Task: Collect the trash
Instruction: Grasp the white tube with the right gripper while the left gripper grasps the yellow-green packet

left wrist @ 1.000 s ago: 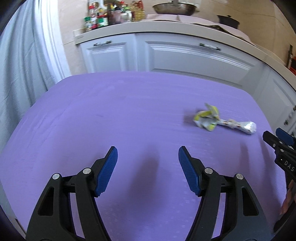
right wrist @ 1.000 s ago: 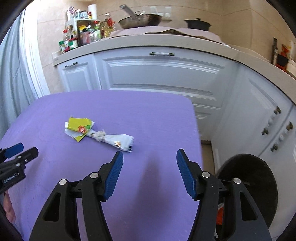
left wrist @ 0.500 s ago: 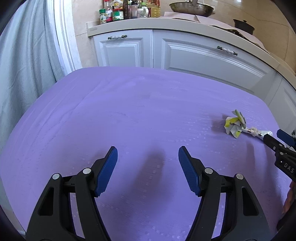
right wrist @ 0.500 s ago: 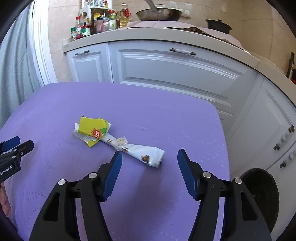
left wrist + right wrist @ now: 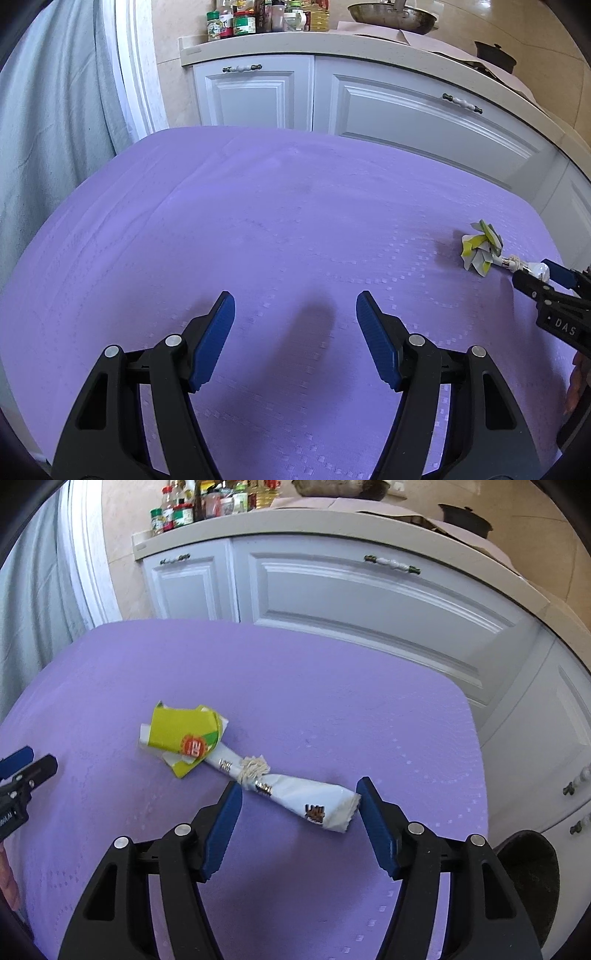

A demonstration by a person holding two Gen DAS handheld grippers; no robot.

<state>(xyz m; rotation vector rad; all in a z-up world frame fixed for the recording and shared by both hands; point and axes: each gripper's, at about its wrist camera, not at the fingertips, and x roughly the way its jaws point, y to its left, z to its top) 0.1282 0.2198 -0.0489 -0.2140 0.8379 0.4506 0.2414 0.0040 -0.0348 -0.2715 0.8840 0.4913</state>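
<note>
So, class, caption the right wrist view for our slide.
Open right gripper straddles the white end of a tied wrapper bundle on the purple table.

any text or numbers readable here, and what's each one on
"DAS" in white on the black body of the right gripper.
"20" in the orange circle on the yellow-green carton scrap.
Brown marks on the white wrapper: too blurred to read.
White lettering on the left gripper body: cut off, unreadable.
Labels on the spice jars: too small.
</note>
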